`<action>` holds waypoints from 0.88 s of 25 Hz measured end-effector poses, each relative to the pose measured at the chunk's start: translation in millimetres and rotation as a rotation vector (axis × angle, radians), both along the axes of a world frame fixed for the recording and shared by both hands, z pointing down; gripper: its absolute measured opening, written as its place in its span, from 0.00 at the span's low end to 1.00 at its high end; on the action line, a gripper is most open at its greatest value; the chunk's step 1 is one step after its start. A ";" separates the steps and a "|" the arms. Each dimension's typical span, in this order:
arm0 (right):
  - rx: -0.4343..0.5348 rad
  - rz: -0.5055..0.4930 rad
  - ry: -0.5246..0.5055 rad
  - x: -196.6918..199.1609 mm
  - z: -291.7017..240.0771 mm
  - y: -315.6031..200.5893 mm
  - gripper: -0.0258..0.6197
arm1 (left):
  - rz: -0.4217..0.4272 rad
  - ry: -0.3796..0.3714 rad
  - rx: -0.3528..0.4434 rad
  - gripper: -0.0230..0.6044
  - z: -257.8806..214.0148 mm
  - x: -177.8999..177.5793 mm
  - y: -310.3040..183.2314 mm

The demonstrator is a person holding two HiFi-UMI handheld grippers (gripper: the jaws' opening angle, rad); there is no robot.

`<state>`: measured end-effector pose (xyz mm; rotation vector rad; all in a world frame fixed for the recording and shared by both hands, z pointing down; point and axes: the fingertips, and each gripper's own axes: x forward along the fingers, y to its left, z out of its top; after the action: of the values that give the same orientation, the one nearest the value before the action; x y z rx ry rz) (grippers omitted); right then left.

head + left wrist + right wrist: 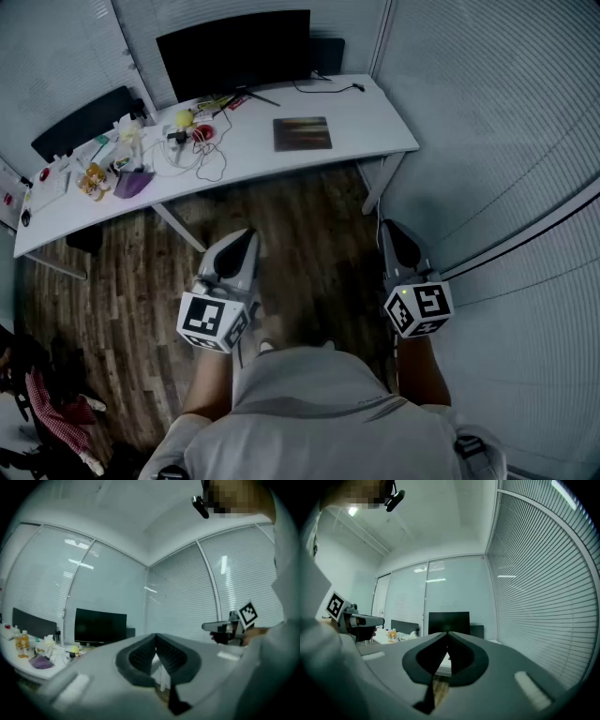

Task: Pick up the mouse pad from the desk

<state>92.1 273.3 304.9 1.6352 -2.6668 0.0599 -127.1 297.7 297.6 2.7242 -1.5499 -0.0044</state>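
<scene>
Two idle tools: left gripper (244,242) and right gripper (396,234) point level, jaws pressed together on nothing, likely because the mouse pad (302,133) lies well apart on the white counter (380,117), not yet reached.

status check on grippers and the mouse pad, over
Left gripper and right gripper shut, empty, back from the desk. Mouse pad flat on desk, untouched, by the monitor. Nothing on top of it.

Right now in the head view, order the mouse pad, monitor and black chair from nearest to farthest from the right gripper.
1. Mouse pad, right part of the desk, nearest the right gripper.
2. Monitor, desk's back edge.
3. Black chair, far left.
</scene>
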 end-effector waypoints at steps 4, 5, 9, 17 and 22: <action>-0.002 0.000 0.003 -4.4 2.2 2.3 0.05 | 0.015 0.005 0.005 0.04 -2.0 0.4 2.1; -0.004 0.000 0.003 -5.6 2.8 2.9 0.05 | 0.012 0.008 0.002 0.04 -1.9 -1.0 2.2; -0.014 0.003 0.002 -7.6 3.7 6.8 0.05 | -0.005 0.017 -0.014 0.04 -0.7 -5.9 3.5; -0.021 0.001 -0.026 -6.8 5.0 6.8 0.05 | -0.007 0.006 -0.043 0.04 6.6 -4.8 2.0; 0.009 -0.010 -0.088 3.6 1.8 7.6 0.05 | -0.005 -0.006 -0.044 0.04 7.7 4.7 0.7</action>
<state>95.6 280.8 306.7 1.6601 -2.7430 0.1231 -122.3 298.5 305.3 2.6900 -1.5392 0.0374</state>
